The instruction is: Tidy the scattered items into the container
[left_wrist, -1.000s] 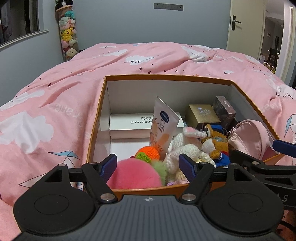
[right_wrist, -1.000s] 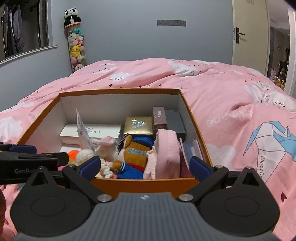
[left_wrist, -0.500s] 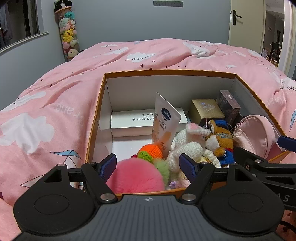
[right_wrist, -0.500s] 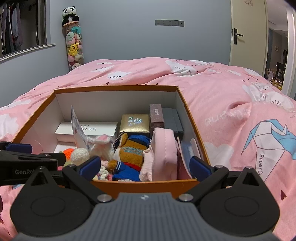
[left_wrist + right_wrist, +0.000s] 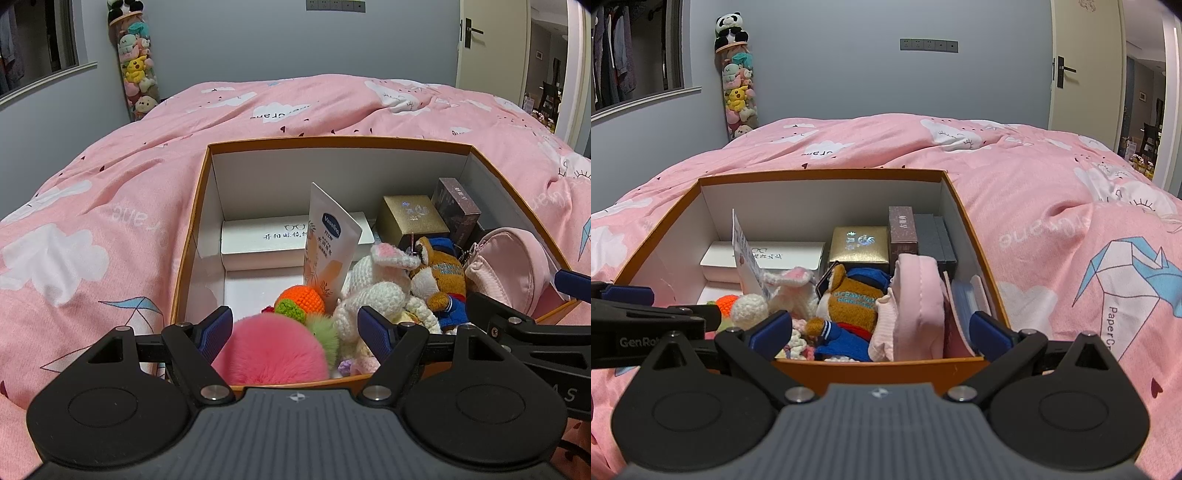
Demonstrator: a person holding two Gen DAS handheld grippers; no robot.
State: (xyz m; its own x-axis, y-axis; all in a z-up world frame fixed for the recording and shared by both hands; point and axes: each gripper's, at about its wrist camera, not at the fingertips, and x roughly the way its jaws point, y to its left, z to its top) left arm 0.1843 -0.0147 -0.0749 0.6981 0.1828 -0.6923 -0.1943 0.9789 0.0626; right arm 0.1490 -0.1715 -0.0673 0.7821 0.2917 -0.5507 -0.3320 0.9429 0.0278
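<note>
An orange box [image 5: 192, 236] [image 5: 875, 369] with white inside walls sits on the pink bed. It holds a pink pompom [image 5: 269, 350], a crochet carrot [image 5: 299, 302], a Vaseline tube [image 5: 328, 243], a white bunny [image 5: 376, 288], a brown plush bear [image 5: 853, 299], a pink pouch [image 5: 916, 306], a white case [image 5: 768, 254] and small boxes [image 5: 860, 243]. My left gripper [image 5: 295, 332] is open and empty over the box's near left, above the pompom. My right gripper [image 5: 881, 328] is open and empty at the near right edge.
Pink printed bedding [image 5: 1071, 236] surrounds the box on all sides. A tall tube of plush toys [image 5: 738, 92] stands against the grey wall at the far left. A door [image 5: 1086, 62] stands at the far right.
Both grippers have risen and pulled back slightly from the box, so it sits lower in both views. Both stay open and empty.
</note>
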